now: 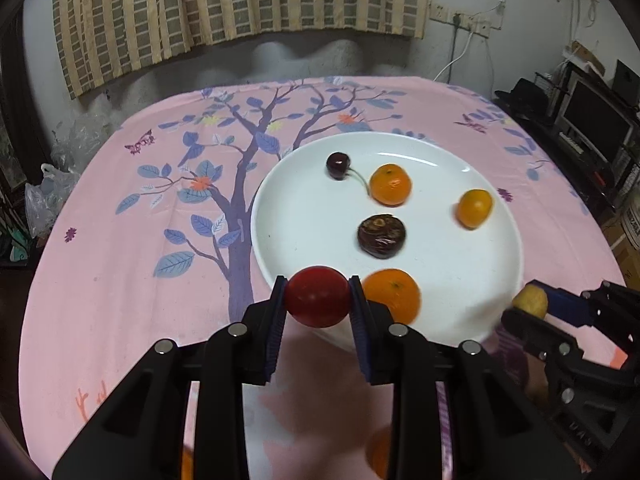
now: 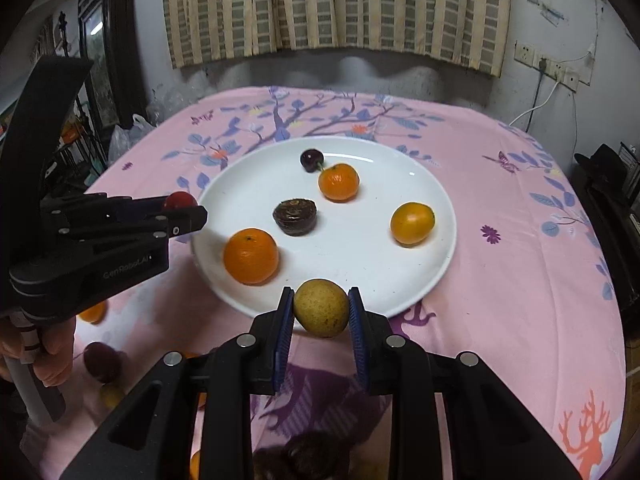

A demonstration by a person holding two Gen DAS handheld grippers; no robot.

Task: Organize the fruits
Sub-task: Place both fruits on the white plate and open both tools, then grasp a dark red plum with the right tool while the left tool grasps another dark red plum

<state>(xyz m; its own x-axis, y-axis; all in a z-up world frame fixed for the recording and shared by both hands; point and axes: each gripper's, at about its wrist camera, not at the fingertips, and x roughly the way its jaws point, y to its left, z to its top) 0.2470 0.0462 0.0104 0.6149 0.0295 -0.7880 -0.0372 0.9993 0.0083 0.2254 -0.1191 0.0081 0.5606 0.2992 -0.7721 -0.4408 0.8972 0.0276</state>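
Left gripper (image 1: 318, 297), nearest the lens: closed on one red cherry tomato (image 1: 318, 297), held at the 7 o'clock rim of the white plate (image 1: 288, 216). Right gripper (image 2: 321, 309): closed on one yellow-green round fruit (image 2: 321, 307), held at the plate's 6 o'clock edge in the right wrist view.

Plate contents, counted: mandarins, two (image 2: 250, 255) (image 2: 338, 182); kumquat-like orange fruit, one (image 2: 412, 223); dark cherry with stem, one (image 2: 311, 160); dark brown wrinkled fruit, one (image 2: 295, 217), at centre.

Off plate, on the pink tablecloth (image 2: 500, 280) at 8 o'clock: several fruits are partly hidden, possibly one orange (image 2: 93, 312), one purple (image 2: 102, 360), one yellow (image 2: 111, 395); the count is uncertain.

Risks: round fruits may roll on release and be knocked off the rim; the tomato may be crushed by excess squeeze; grippers converging on one side may collide.
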